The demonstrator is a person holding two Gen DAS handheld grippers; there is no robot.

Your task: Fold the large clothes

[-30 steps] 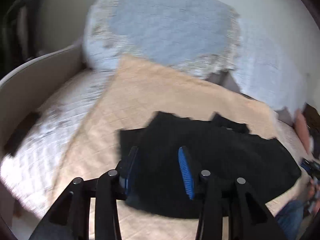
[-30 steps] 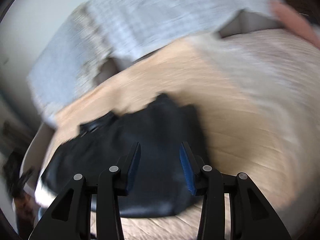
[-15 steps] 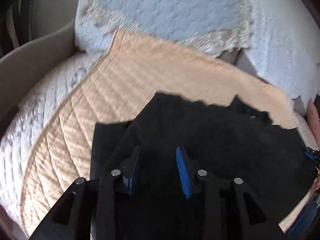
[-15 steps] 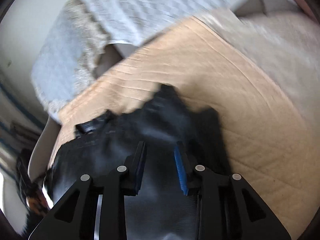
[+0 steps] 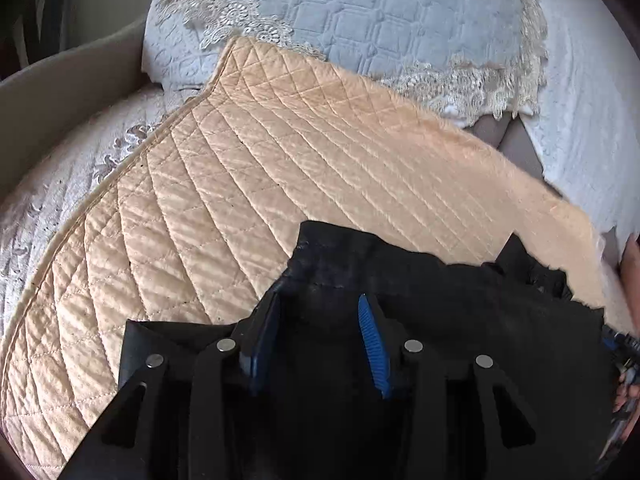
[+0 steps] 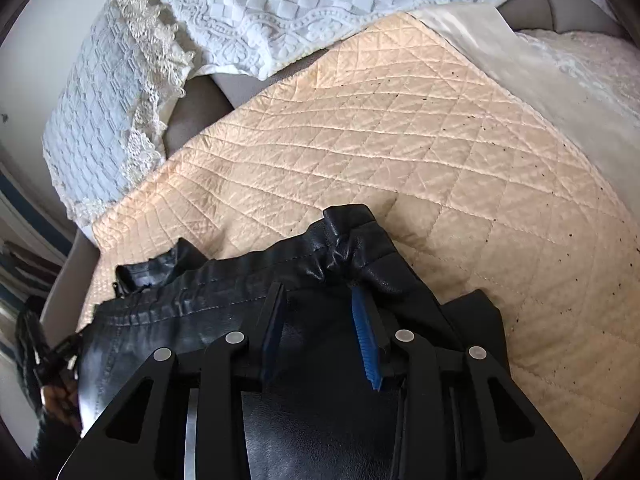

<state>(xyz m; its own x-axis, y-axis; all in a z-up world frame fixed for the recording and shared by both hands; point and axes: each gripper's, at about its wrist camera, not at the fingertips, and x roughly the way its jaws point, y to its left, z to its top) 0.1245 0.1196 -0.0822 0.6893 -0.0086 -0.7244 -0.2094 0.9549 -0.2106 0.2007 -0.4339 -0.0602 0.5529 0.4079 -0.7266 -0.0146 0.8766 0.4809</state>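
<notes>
Black leather-like fabric is filling the lower half of both views: the black garment (image 6: 208,312) is lying on the peach quilt (image 6: 360,152), its gathered edge toward the middle of the frame. The right tongs (image 6: 318,300) are standing apart, having just been opening, with the garment's bunched edge sitting between the blue pads; whether the pads are pressing it cannot be told. The left tongs (image 5: 320,306) are likewise standing apart over the garment (image 5: 460,312), also having just been opening, nothing visibly pinched. Farther up, white lace-edged covers (image 5: 380,20) are draping across the sofa back (image 5: 72,76).
</notes>
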